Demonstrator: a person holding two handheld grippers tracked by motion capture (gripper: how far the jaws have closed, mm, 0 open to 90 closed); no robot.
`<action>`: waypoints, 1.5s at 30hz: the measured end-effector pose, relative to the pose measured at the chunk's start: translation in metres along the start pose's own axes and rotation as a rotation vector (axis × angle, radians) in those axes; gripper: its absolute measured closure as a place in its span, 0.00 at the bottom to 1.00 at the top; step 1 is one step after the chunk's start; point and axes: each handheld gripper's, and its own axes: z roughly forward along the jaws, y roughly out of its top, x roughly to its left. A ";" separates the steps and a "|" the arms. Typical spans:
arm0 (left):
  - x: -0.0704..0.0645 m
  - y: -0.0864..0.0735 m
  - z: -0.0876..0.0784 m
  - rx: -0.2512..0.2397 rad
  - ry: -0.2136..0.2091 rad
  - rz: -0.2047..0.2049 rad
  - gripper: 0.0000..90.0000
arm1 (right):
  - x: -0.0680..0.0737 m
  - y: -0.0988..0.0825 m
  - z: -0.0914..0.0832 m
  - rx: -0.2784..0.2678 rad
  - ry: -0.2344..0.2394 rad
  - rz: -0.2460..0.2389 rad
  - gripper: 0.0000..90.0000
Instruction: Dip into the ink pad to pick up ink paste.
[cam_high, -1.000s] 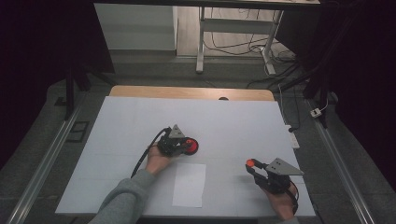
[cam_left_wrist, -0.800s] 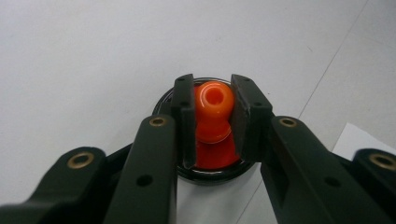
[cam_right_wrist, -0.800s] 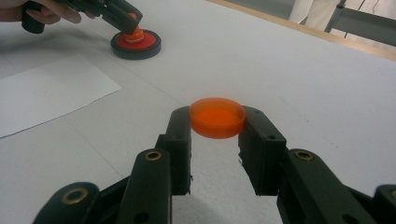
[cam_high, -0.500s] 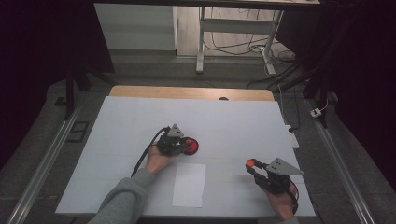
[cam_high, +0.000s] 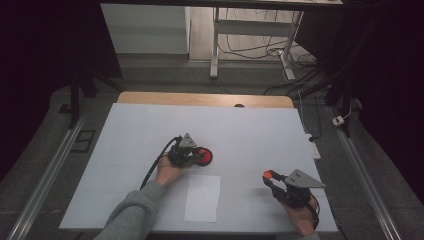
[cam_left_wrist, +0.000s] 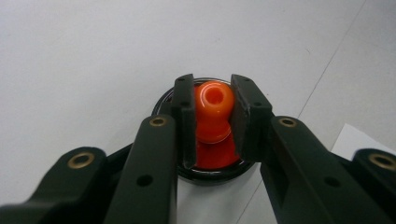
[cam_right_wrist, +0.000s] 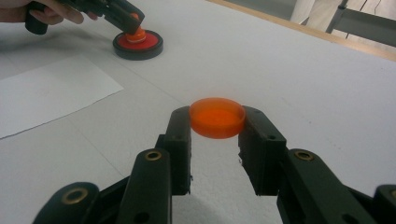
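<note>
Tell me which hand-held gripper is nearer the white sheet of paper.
Left. The left hand-held gripper sits just beyond the white sheet of paper's far edge; the right hand-held gripper is farther off to its right.

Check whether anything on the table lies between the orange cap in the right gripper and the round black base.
Nothing visible does: bare table separates the orange cap from the black base; the paper sheet lies aside.

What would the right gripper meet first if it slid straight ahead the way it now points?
Probably nothing close: beyond the orange cap held by the right gripper lies bare white tabletop. Depth is uncertain.
</note>
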 end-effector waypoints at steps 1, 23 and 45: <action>0.000 0.001 -0.003 -0.023 0.004 -0.001 0.81 | 0.000 0.000 0.000 0.000 0.000 0.000 0.72; -0.002 0.013 -0.018 -0.081 -0.013 -0.040 0.81 | -0.002 0.000 -0.001 0.001 -0.003 -0.002 0.72; 0.003 0.004 0.002 -0.039 -0.002 -0.059 0.81 | -0.002 -0.001 0.000 0.005 0.000 0.000 0.72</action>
